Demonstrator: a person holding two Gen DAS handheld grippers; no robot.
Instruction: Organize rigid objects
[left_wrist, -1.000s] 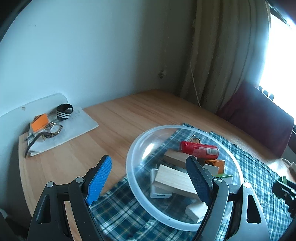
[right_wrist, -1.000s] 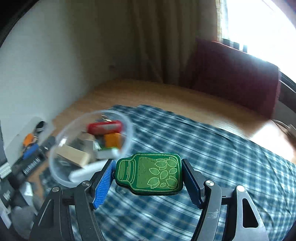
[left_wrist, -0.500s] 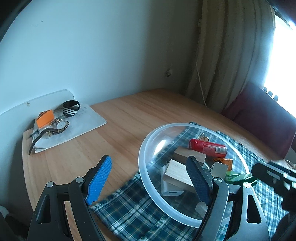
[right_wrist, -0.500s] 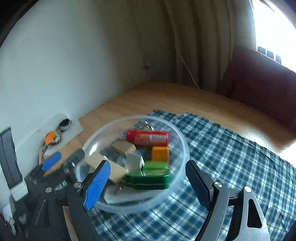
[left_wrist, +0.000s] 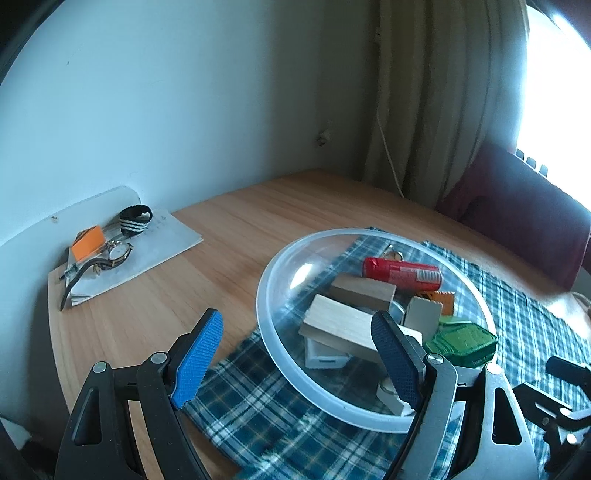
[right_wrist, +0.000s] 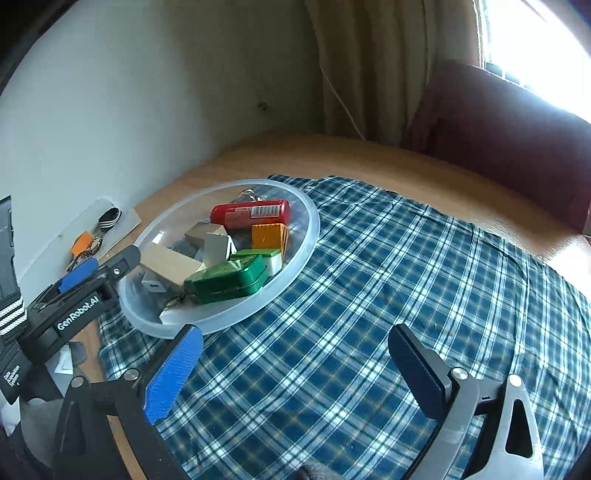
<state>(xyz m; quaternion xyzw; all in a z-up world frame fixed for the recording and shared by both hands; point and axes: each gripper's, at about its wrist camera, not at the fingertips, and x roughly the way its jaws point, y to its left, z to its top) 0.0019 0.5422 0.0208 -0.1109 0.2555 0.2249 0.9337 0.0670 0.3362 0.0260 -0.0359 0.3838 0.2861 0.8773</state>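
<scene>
A clear plastic bowl (right_wrist: 306, 236) (left_wrist: 280, 354) rests on a blue plaid cloth (right_wrist: 388, 295) (left_wrist: 258, 417). Inside lie a green tin (right_wrist: 227, 278) (left_wrist: 463, 341), a red tube (right_wrist: 251, 212) (left_wrist: 402, 273), an orange block (right_wrist: 267, 236) (left_wrist: 439, 301), wooden blocks (left_wrist: 341, 326) (right_wrist: 170, 264) and white pieces. My right gripper (right_wrist: 295, 373) is open above the cloth, in front of the bowl, holding nothing. My left gripper (left_wrist: 295, 362) is open at the bowl's near-left rim, its right finger in front of the bowl. The left gripper (right_wrist: 85, 277) also shows beside the bowl in the right wrist view.
At the back left of the wooden table (left_wrist: 229, 236), papers (left_wrist: 147, 254) carry a watch (left_wrist: 116, 253), an orange block (left_wrist: 86, 242) and a striped band (left_wrist: 135, 219). A wall and curtain (left_wrist: 424, 110) stand behind. A dark red cushion (right_wrist: 498, 140) lies at the table's far right.
My right gripper let the green tin go into the bowl, opened, and drew back over the cloth. The left gripper stayed open near the bowl, shifting slightly.
</scene>
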